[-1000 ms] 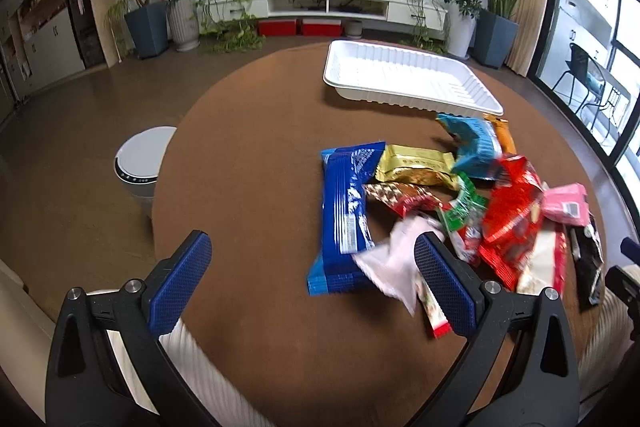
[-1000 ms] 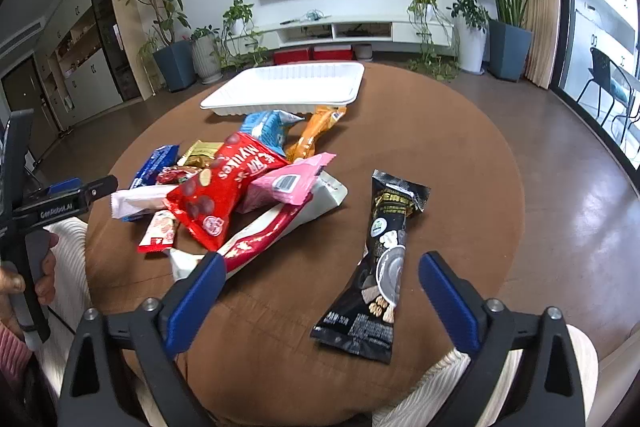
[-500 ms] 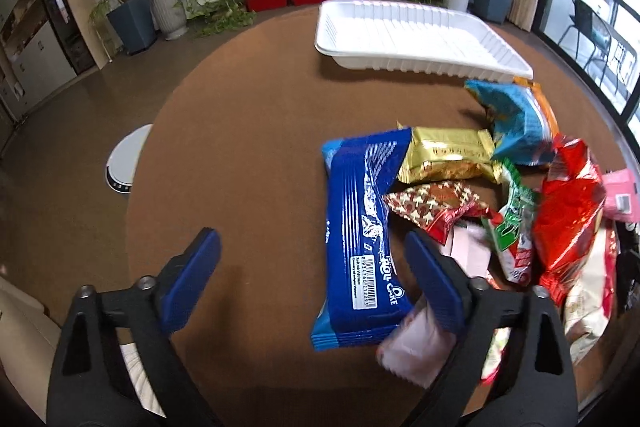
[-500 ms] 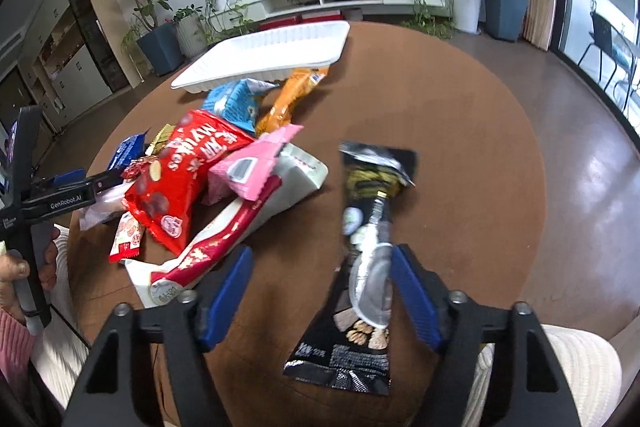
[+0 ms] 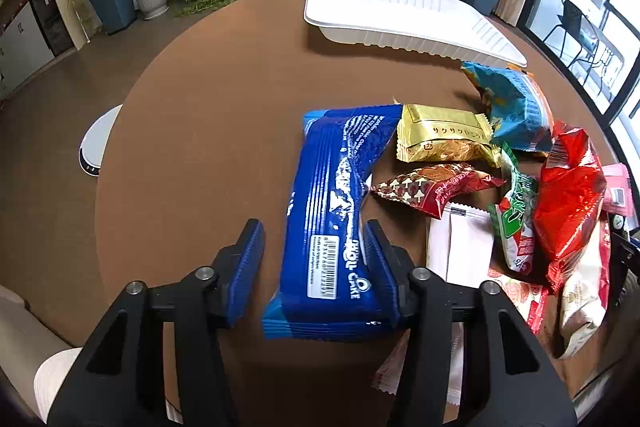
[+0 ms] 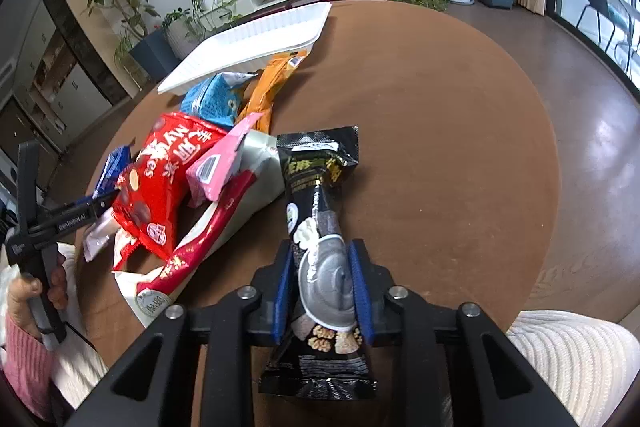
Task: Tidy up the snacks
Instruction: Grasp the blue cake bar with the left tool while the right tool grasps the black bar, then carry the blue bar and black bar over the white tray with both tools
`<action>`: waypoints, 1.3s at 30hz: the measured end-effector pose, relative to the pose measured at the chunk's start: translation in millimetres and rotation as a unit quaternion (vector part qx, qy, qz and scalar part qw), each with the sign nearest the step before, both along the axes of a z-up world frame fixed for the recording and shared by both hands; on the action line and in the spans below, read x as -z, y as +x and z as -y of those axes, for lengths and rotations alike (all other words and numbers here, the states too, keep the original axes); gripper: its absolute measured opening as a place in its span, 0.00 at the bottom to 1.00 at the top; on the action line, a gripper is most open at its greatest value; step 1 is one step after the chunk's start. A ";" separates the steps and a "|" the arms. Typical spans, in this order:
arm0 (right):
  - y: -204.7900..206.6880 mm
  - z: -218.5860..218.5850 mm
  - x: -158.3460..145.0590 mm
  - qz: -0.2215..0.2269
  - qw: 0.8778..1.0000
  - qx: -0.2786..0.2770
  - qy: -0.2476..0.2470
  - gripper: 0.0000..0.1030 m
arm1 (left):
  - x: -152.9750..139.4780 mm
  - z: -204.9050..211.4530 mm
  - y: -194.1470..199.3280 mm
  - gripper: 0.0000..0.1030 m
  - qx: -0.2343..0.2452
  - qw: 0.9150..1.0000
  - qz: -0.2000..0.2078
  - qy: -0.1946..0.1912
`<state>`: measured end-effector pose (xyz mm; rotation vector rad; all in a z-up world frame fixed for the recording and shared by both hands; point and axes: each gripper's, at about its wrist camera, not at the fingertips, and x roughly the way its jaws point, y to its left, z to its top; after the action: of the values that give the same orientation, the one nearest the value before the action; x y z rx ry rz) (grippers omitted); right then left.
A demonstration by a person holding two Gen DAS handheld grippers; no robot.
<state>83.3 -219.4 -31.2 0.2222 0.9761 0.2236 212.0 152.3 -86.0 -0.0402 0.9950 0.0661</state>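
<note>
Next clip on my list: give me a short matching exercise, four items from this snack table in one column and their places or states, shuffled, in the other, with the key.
Items
1. long blue foil cake packet
2. black snack pouch
3. white ribbed plastic tray
4. gold foil wrapper

States
A. empty, at the far side of the round brown table
B. pinched between the shut jaws of the right gripper
C. lying between the open jaws of the left gripper, not yet squeezed
D. lying between the blue packet and a light blue bag

Pairs: 1-C, 2-B, 3-A, 4-D
</note>
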 end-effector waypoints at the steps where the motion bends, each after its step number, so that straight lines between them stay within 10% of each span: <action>1: 2.8 4.2 0.3 -0.002 1.000 0.002 0.009 0.28 | -0.1 -0.9 0.4 0.38 -0.001 1.000 0.001 -0.001; 22: -0.7 64.5 13.9 -0.019 0.953 0.054 0.296 0.25 | -14.5 -43.8 -20.9 0.27 -0.021 0.985 0.021 -0.171; 39: 47.9 43.3 -28.7 0.004 0.936 0.013 0.352 0.25 | -72.7 -53.5 -9.9 0.27 0.003 0.973 0.066 -0.223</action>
<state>131.2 -262.7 -2.5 0.8882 0.8516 0.5480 202.1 205.8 -13.3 -0.4472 0.8611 -0.1659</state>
